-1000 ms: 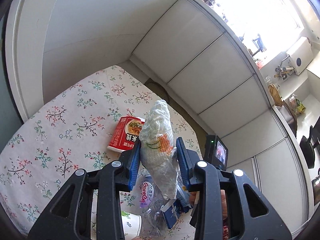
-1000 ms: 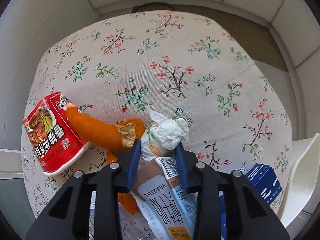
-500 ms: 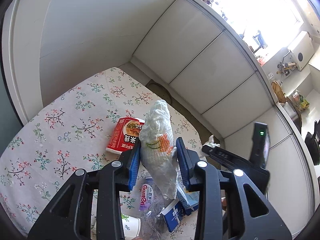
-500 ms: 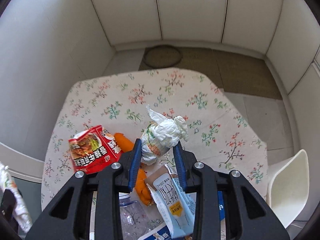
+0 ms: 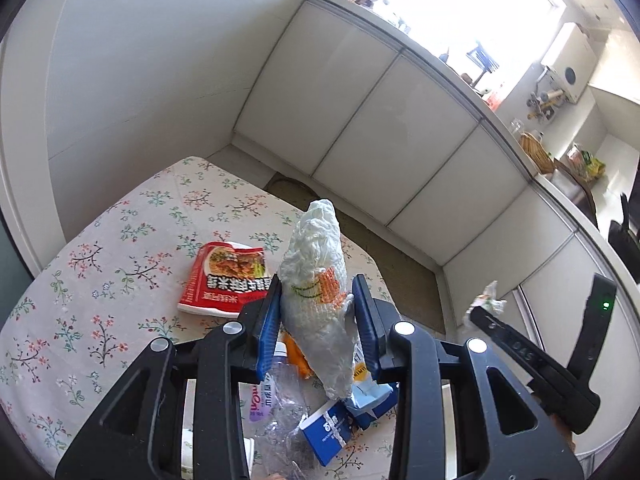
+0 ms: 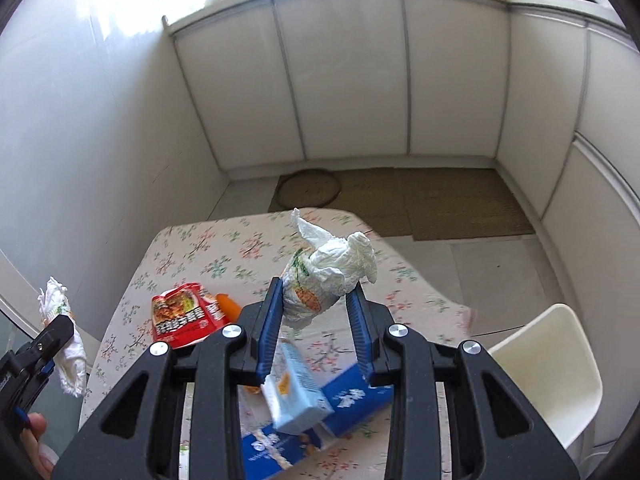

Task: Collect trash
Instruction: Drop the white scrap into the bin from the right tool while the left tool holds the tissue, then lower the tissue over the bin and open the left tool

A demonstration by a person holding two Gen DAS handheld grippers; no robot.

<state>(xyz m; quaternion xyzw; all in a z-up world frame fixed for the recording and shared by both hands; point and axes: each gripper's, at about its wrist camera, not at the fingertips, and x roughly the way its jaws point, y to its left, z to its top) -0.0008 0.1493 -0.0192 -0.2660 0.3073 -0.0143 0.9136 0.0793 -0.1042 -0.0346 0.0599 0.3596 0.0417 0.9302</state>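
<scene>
1. Left gripper (image 5: 316, 316) clamped on crumpled tissue wad (image 5: 316, 280), held above floral table (image 5: 100, 280).
2. Right gripper (image 6: 316, 312) gripping second tissue wad (image 6: 328, 276), likewise aloft.
3. Below: red noodle packet (image 5: 224, 280) with Chinese characters, blue carton (image 6: 344, 404), bottle label (image 5: 260, 400), lettering partly hidden.

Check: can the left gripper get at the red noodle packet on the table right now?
Probably not yet. The left gripper is shut on a crumpled paper wad, so its jaws are full. The red noodle packet lies flat and uncovered on the floral tablecloth; the path looks free once the wad is dropped.
</scene>
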